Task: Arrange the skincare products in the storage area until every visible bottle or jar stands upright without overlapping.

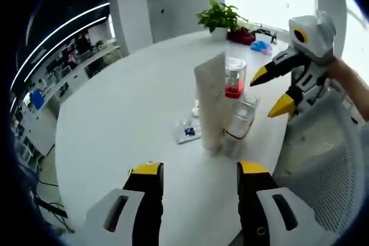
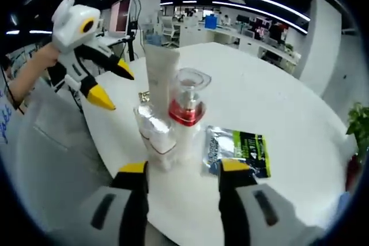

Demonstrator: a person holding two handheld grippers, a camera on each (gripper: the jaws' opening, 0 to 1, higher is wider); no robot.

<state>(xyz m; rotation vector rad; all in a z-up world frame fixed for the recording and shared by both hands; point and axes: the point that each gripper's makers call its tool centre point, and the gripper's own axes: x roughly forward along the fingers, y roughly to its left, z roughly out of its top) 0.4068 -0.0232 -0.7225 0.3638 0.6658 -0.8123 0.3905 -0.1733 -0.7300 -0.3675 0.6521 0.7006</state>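
Three products stand upright, close together, on the white round table (image 1: 127, 119): a tall white tube (image 1: 210, 102) (image 2: 160, 76), a clear pump bottle with a red band (image 1: 235, 78) (image 2: 187, 105), and a short clear bottle with a thin red ring (image 1: 241, 118) (image 2: 155, 133). A flat sachet (image 1: 188, 131) (image 2: 237, 151) lies beside them. My left gripper (image 1: 200, 171) (image 2: 115, 89) is open, short of the tube, holding nothing. On the other side of the group my right gripper (image 2: 184, 171) (image 1: 272, 93) is open too, its jaws just before the short bottle and the sachet.
A potted plant (image 1: 219, 15), a red item (image 1: 241, 36) and a blue item (image 1: 259, 45) sit at the table's far edge. A mesh chair back (image 1: 323, 171) is near the table rim. A small gold item (image 2: 144, 96) lies by the tube. Office desks fill the background.
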